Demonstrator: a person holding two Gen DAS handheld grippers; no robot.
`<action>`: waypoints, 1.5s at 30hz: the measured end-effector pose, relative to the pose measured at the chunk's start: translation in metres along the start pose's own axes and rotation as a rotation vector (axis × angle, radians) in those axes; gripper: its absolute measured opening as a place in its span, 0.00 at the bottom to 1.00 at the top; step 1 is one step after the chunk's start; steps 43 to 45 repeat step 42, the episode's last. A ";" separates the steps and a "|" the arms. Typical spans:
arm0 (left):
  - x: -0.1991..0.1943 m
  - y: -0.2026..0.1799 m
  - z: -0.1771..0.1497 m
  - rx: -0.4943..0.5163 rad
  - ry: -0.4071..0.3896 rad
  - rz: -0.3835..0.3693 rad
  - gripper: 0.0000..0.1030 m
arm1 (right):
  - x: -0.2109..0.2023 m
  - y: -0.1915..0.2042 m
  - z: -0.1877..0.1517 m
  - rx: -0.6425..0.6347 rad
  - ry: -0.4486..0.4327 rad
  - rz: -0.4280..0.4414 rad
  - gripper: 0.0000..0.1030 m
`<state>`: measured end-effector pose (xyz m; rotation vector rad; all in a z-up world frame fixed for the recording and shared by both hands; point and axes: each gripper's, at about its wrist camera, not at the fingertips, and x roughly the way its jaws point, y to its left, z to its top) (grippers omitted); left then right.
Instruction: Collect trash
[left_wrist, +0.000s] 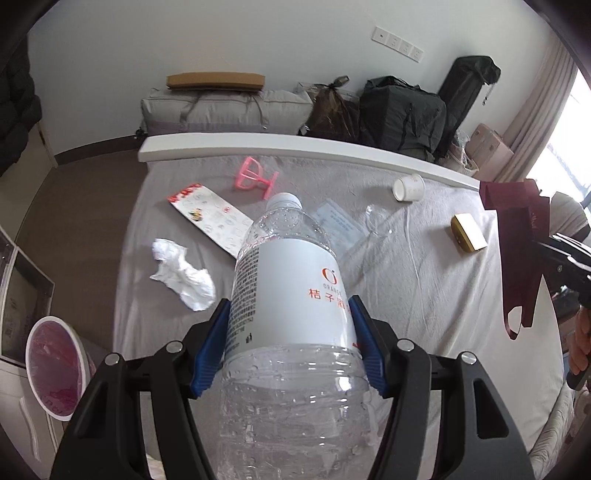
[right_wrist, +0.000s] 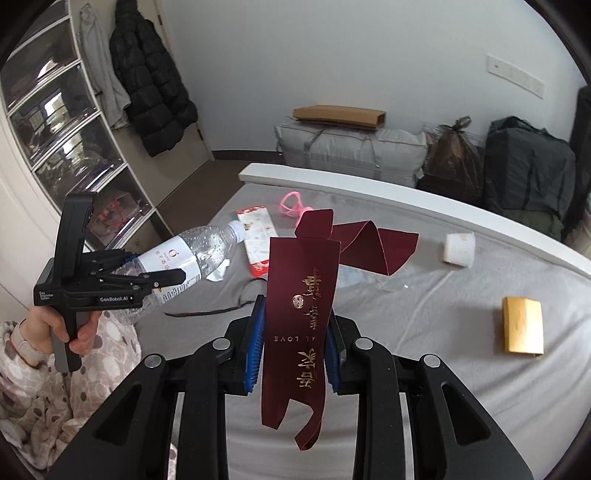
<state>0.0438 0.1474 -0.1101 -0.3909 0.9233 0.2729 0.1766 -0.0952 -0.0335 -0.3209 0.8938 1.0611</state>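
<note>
the clear water bottle (left_wrist: 284, 295) sits clamped in the left tool (left_wrist: 290, 321), held above the bed (left_wrist: 424, 280); the right tool (right_wrist: 295, 343) pinches a dark red ribbon (right_wrist: 306, 295) over the grey sheet.

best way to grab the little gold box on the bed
Grip the gold box across its two long sides, coming straight down from above. It lies flat on the grey sheet with nothing touching it, and its narrow width looks likely to fit between open fingers.

"GenRobot.AI" on left tool (right_wrist: 173, 275), "LOVE" (ribbon (right_wrist: 306, 306))
</note>
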 end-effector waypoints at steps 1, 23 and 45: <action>-0.010 0.016 0.001 -0.019 -0.011 0.013 0.61 | 0.006 0.013 0.007 -0.026 0.003 0.022 0.26; -0.118 0.390 -0.103 -0.272 0.070 0.328 0.61 | 0.237 0.395 0.136 -0.478 0.214 0.590 0.26; -0.026 0.519 -0.185 -0.332 0.095 0.077 0.94 | 0.377 0.537 0.107 -0.691 0.418 0.695 0.59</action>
